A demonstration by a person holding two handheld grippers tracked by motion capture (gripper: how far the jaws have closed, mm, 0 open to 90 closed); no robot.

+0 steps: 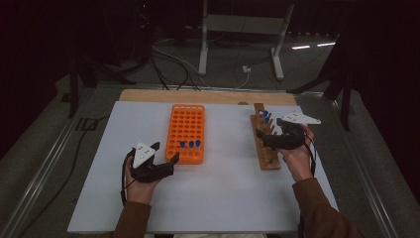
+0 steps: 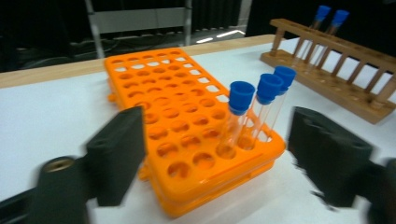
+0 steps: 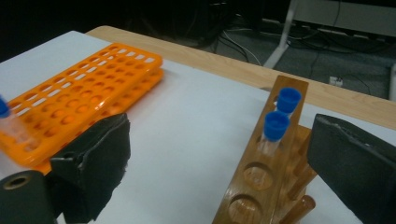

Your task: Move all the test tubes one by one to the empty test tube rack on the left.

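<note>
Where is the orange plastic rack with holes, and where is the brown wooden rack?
Orange plastic tube rack (image 1: pixel 187 124), high view, on its holed top.
Brown wooden tube rack (image 3: pixel 261 186), right gripper view, on its top board.

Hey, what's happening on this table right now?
A person is moving blue-capped test tubes from a wooden rack to an orange rack. Three tubes stand in the orange rack's near row; two tubes remain in the wooden one. The left gripper is open beside the orange rack, the right gripper open at the wooden rack.
</note>
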